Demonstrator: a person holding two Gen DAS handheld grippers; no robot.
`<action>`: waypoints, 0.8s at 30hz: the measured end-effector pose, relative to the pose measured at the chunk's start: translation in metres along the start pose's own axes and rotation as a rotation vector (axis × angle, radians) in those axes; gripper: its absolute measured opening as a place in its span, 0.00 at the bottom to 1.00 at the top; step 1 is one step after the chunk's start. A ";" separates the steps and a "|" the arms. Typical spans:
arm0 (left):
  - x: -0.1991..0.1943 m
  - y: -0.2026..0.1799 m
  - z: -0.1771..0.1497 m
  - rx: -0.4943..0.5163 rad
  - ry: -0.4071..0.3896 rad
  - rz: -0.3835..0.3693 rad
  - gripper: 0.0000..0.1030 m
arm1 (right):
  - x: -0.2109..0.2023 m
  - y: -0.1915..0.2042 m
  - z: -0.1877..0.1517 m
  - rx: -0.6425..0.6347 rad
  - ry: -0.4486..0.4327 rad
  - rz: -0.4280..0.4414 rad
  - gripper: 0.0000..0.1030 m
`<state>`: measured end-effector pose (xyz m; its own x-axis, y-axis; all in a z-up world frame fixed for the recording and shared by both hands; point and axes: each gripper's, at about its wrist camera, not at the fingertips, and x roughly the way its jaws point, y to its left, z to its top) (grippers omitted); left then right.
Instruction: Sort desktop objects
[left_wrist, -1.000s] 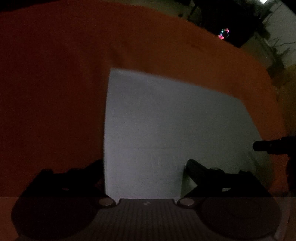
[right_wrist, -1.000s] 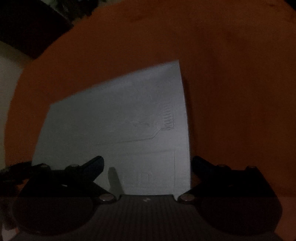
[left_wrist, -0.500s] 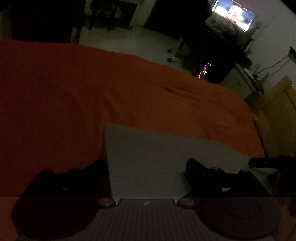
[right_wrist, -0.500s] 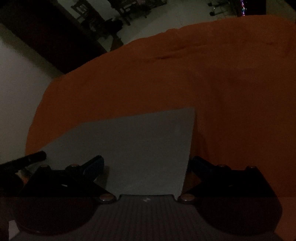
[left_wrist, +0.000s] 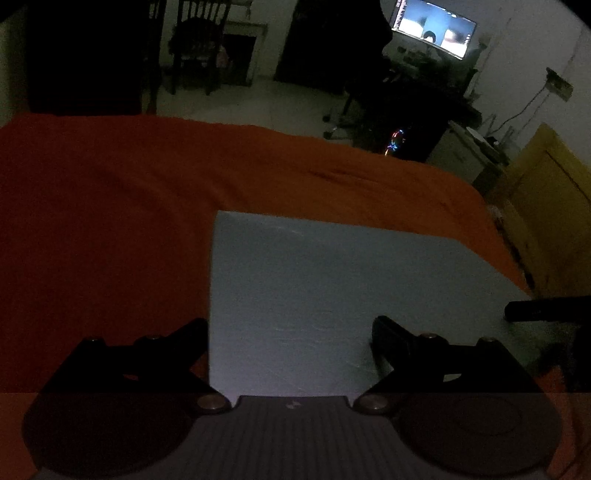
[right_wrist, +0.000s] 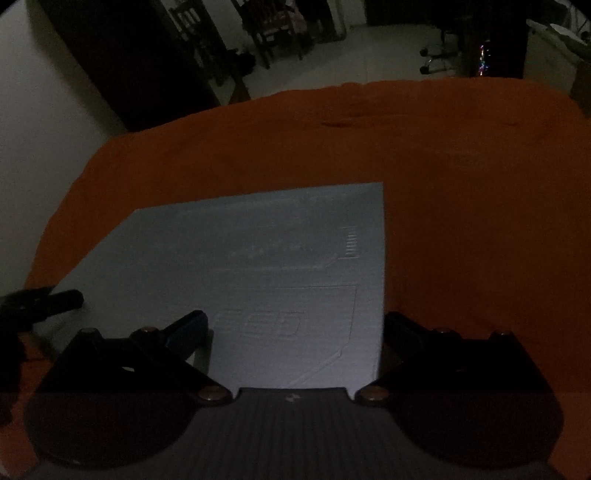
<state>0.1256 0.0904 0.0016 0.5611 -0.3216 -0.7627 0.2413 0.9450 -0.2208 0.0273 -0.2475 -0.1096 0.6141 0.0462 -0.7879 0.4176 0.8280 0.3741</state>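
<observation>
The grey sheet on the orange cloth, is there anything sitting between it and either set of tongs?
Nothing visible. The grey sheet lies flat on the orange cloth, and both the left tongs and right tongs already straddle its near corners, open. The cloth around it looks bare.

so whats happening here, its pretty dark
A person is working over an orange cloth with a hand-held gripper in each hand. The left hand-held gripper and the right hand-held gripper are both open, each straddling a near corner of a flat pale grey sheet. Whether the sheet is lying on the cloth or lifted off it is hard to tell in this light. A lit screen glows in the dim room behind.
</observation>
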 end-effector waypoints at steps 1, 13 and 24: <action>-0.003 -0.003 -0.005 0.009 0.000 0.000 0.91 | 0.006 0.003 0.001 0.001 -0.003 -0.006 1.00; 0.016 -0.042 -0.075 0.219 0.086 0.068 0.87 | 0.022 0.010 -0.076 -0.018 -0.051 -0.136 0.94; 0.019 -0.044 -0.091 0.256 0.057 0.129 0.85 | 0.034 0.018 -0.092 -0.098 -0.044 -0.171 0.94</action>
<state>0.0533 0.0487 -0.0585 0.5563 -0.1892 -0.8091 0.3673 0.9295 0.0352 -0.0058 -0.1791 -0.1748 0.5693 -0.1220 -0.8131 0.4522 0.8724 0.1857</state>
